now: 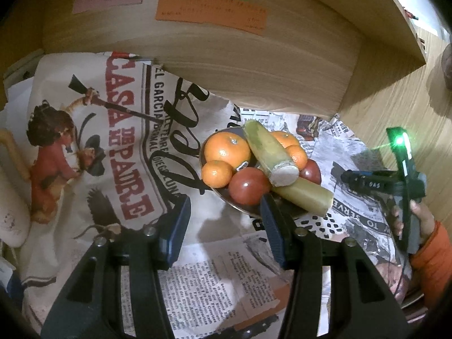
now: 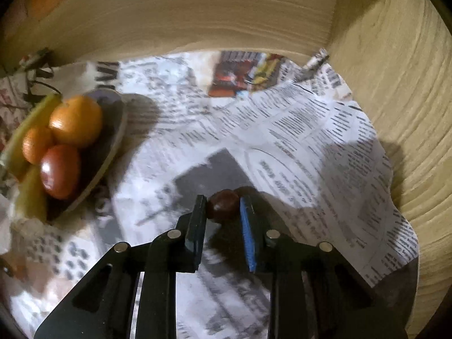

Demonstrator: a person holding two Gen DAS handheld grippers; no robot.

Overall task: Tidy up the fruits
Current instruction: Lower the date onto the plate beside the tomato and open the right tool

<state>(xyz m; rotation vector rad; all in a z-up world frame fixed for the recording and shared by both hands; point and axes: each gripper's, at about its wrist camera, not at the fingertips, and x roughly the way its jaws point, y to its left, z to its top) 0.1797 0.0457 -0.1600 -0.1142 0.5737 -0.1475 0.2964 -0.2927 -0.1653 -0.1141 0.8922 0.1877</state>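
Plate (image 1: 226,196): centre of left wrist frame, on newspaper (image 1: 214,282); far left of right wrist frame.
In plate: oranges (image 1: 226,148), tomatoes (image 1: 248,185), two stalk pieces (image 1: 268,152) crossing on top.
Behind plate: wooden panel (image 1: 226,56).
Right gripper (image 2: 223,206): lower centre, small round fruit (image 2: 223,203) between fingers, right of plate.

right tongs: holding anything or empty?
Holding. The right tongs are shut on a small dark brown fruit, pads touching both sides, over the newspaper, away from the plate.

Glossy tomato (image 1: 248,185), matt newsprint (image 2: 296,130) (wood bkgd (image 1: 254,65)).
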